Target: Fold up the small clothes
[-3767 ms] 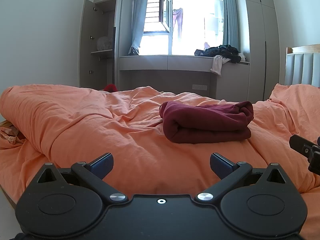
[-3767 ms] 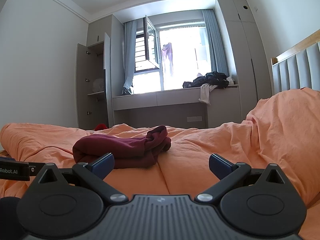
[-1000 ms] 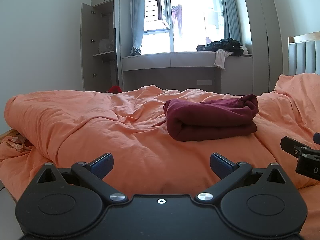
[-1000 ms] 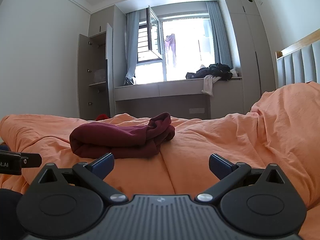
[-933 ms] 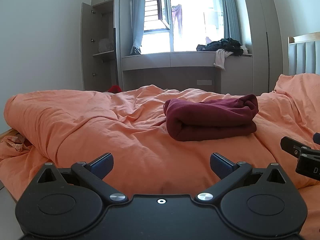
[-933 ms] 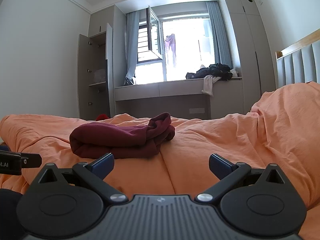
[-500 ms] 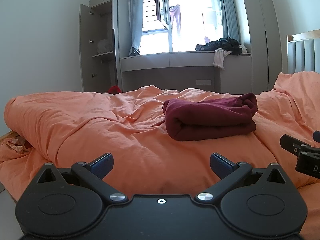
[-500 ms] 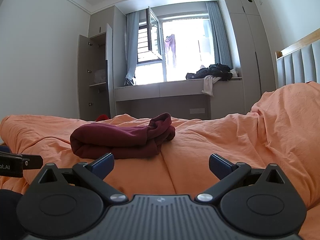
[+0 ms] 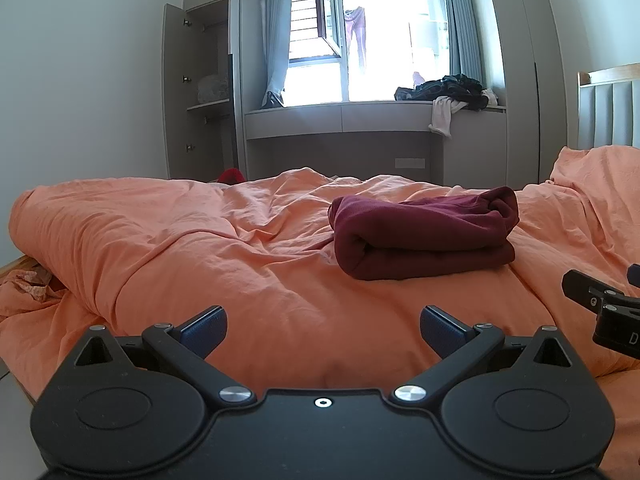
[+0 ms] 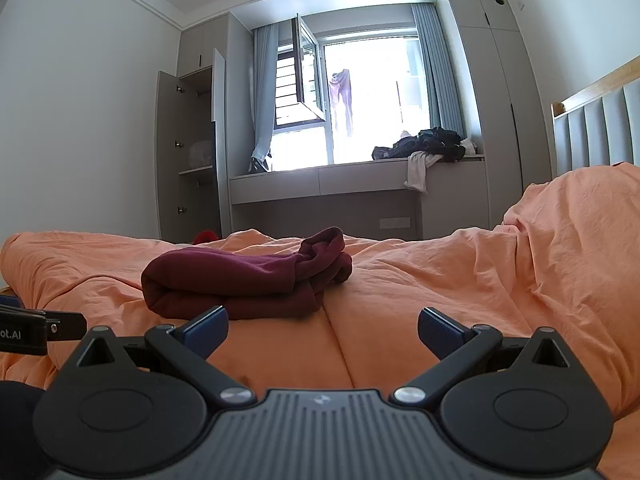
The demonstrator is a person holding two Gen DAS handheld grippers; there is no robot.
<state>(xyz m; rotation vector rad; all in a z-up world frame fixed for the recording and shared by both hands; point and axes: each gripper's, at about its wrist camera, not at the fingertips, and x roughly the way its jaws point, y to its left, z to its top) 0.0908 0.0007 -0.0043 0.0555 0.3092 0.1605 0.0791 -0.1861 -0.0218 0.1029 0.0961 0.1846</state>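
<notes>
Folding looks all but finished for the one garment on show: from the left wrist view, a dark red garment point(image 9: 426, 236) lies as a thick folded bundle on the orange duvet point(image 9: 200, 248) of the bed, right of centre and well beyond the tool, its rounded fold facing left and its looser ends bunched at the right. The left gripper point(image 9: 322, 326) hovers low over the near part of the duvet with its jaws spread wide, nothing between them and nothing touching the blue pads. At the right edge of this view a piece of the right gripper point(image 9: 600, 308) pokes in, just above the bedding. A heap of dark and white clothes point(image 9: 448, 94) sits on the far window ledge; whether those belong to the job I cannot say, so what is left may be nothing or may be that pile. From the right wrist view, the same bundle sits left of centre, near the left finger, apart from it, with a loose end standing up at its far right. The right gripper's jaws are likewise wide apart and hold nothing, hanging over bare duvet. The neatness of the bundle's right end could, in my judgement, still take a tidy-up.
</notes>
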